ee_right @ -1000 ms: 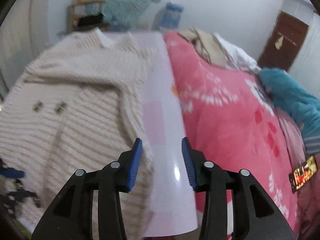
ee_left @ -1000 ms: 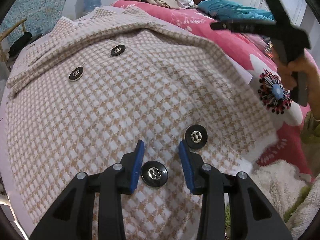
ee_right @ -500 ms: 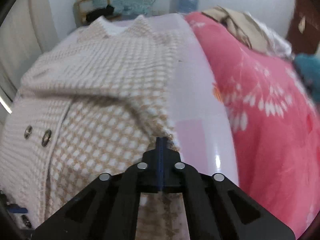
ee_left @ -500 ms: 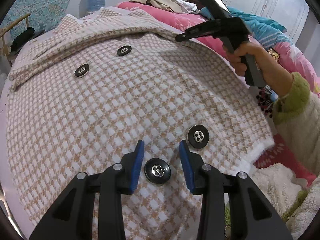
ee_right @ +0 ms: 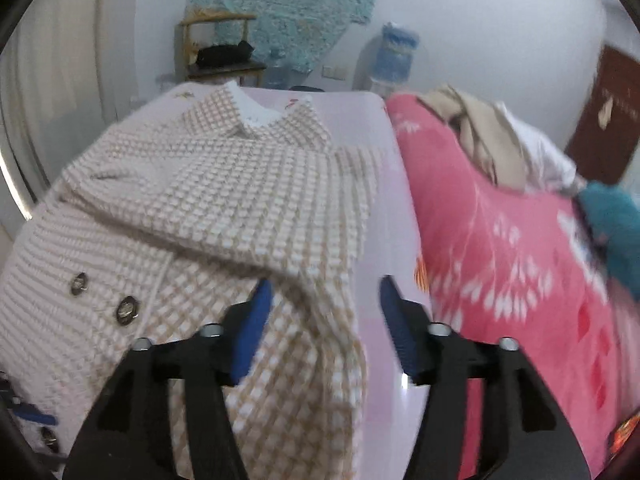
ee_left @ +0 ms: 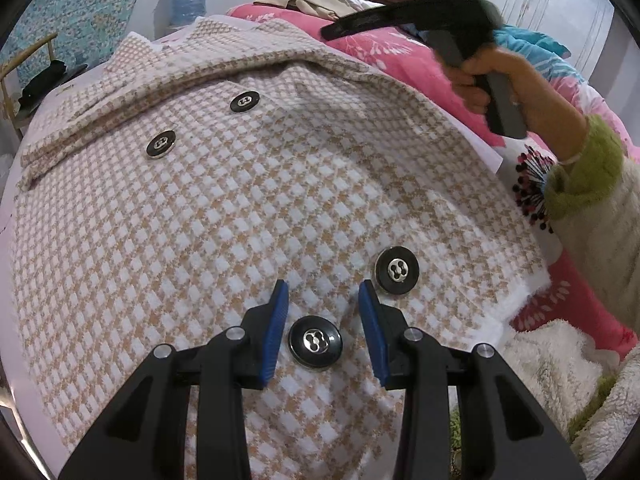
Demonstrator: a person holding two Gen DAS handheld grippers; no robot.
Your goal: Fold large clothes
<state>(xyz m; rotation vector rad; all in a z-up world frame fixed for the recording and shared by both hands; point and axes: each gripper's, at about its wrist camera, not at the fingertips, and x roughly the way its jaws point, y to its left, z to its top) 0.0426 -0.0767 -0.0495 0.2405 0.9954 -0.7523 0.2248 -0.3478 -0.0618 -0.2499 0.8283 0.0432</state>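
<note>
In the left wrist view, the left tongs (ee_left: 323,298) hover released over the checked coat (ee_left: 224,208), which lies spread flat on the bed, with one black button (ee_left: 315,341) between the blue pads but untouched. In the right wrist view, the right tongs (ee_right: 326,296) are opening above the coat's (ee_right: 208,200) folded edge beside the pink blanket (ee_right: 512,264), pads clear of the fabric.

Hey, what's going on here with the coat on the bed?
A person is folding a checked coat spread on a bed. The left tool hovers open over a black button near the hem, gripping nothing. The right tool is opening above the coat's right edge, where a sleeve already lies folded across the chest.
</note>
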